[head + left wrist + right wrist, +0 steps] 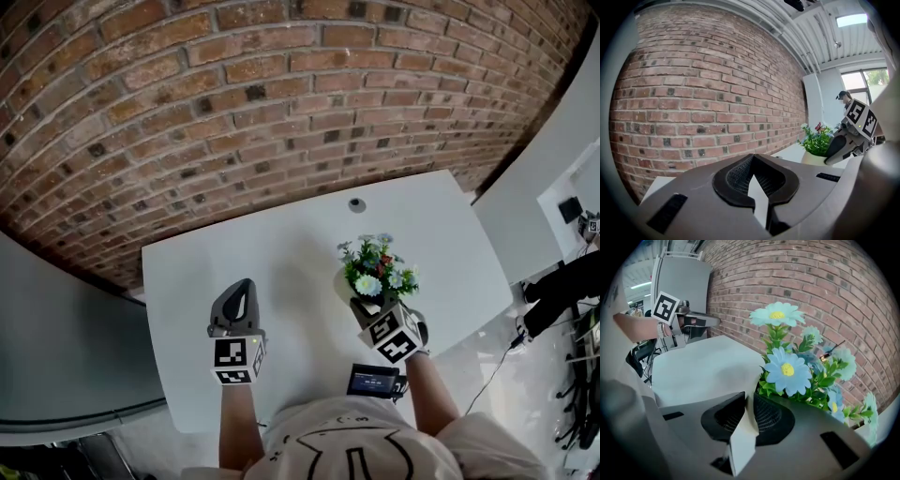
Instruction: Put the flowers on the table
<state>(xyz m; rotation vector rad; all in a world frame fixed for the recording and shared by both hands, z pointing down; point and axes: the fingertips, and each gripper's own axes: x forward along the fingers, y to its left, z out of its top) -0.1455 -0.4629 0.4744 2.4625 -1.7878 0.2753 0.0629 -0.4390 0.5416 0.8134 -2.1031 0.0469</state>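
Overhead, a person stands at a white bench [281,244] set against a brick wall, holding 2 grippers out in front. The right gripper [373,306] is clamped on the rim of a cream pot [348,285], with its fingers [725,414] pinching the thin wall between them. The pot carries the flowers [378,269]: pale blue and white daisies, green leaves and a touch of red. Pot and flowers are over the right half of the bench, toward its near edge. Whether the base already touches the surface cannot be told. The left gripper [240,289] hovers over the bench well apart from the pot, its fingers [735,176] together with nothing between them.

This looks like the setting-down step. Next, the pot needs to rest flat and upright before the right fingers part and draw back without snagging the rim.

No brand or label is readable. Each gripper's cube shows black-and-white square markers. A small dark device [375,382] at the person's waist has a lit screen too small to read.
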